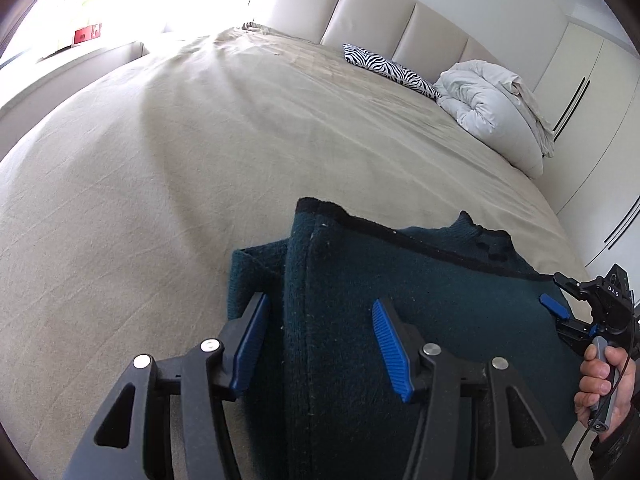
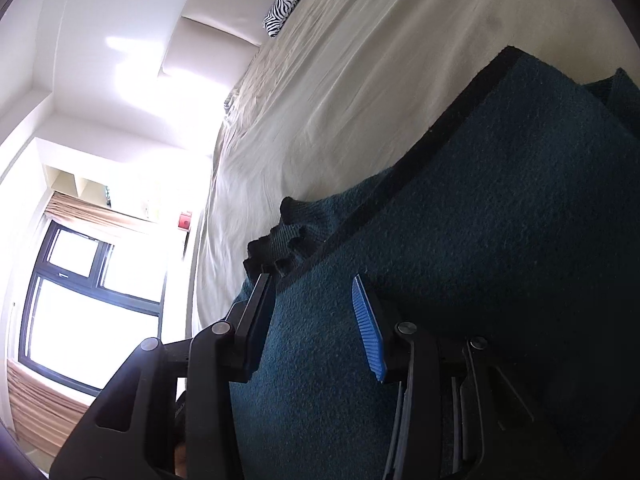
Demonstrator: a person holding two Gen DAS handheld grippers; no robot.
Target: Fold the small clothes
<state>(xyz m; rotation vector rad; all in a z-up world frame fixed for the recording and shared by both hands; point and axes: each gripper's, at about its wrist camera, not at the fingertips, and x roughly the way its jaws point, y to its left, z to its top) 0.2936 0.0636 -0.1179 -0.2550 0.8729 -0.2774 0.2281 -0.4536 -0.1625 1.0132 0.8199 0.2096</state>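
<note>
On the beige bed (image 1: 200, 152), near its front edge, lies the dark green sweater (image 1: 400, 300), partly folded. Both the left tongs (image 1: 316, 344) and right tongs (image 2: 312, 320) stand apart, clamping nothing. Judged from here, each should pinch 1 edge cleanly, lift evenly, then fold flat.

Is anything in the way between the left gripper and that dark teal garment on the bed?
Nothing visible. The left gripper is open right over the teal garment, whose folded edge runs between its fingers. The zebra pillow and white duvet lie far off by the headboard.
</note>
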